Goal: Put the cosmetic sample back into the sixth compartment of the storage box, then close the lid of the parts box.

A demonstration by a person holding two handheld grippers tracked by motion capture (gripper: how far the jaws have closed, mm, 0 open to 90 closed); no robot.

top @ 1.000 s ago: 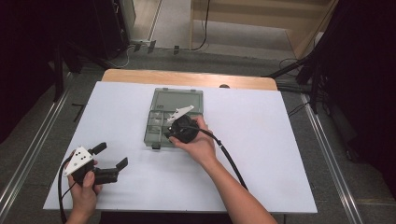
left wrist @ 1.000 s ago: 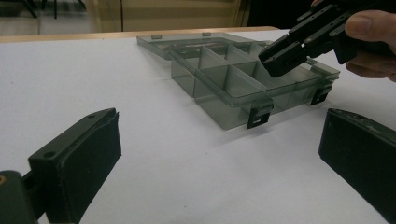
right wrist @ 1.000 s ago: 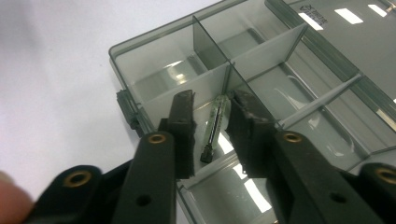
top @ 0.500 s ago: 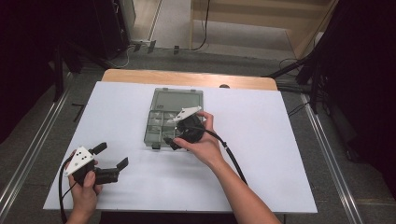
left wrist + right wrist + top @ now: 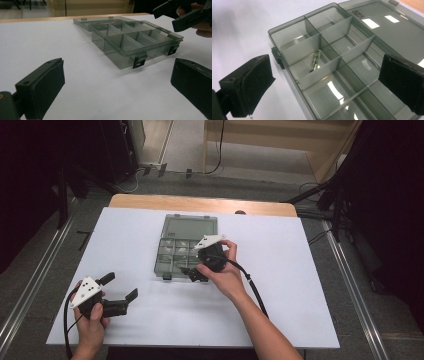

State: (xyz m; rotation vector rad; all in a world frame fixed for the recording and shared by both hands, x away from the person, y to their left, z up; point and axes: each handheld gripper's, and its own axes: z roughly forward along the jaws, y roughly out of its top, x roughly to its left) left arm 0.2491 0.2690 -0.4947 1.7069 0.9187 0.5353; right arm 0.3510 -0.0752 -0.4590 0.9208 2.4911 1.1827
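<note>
Item one: compartment box (image 5: 186,248), smoky translucent plastic, lid thrown open flat on the far side, two black latches on its near wall. I see it resting mid-tabletop (image 5: 300,285), on the white sheet, long axis running away from me.

Item two: small greenish cylindrical part (image 5: 315,60), lying in a near-row compartment, slanted against the dividers, its long axis roughly along the box's length. I cannot tell what it is. The other compartments look bare, apart from glare.

Item three: right gripper (image 5: 192,271), hovering at the box's near right corner, pointing left and slightly down over the near compartments. Its fingers (image 5: 252,82) have just been opening and now stand wide, nothing between them. In the right gripper view the part lies ahead, between the two fingers and below them.

Item four: left gripper (image 5: 120,292), resting low at the near left of the tabletop, well apart from the box, fingers (image 5: 42,85) spread and empty, aimed toward the box's latched wall.

Relation that matters: I judge the right hand far nearer to the box and the part. Any reach for that part means coming straight down between divider walls, fingers set across its slanted axis.

Room: open tabletop to left, right and near side of the box; the tight spot is inside the compartment. The open lid blocks a low approach from the far side.
</note>
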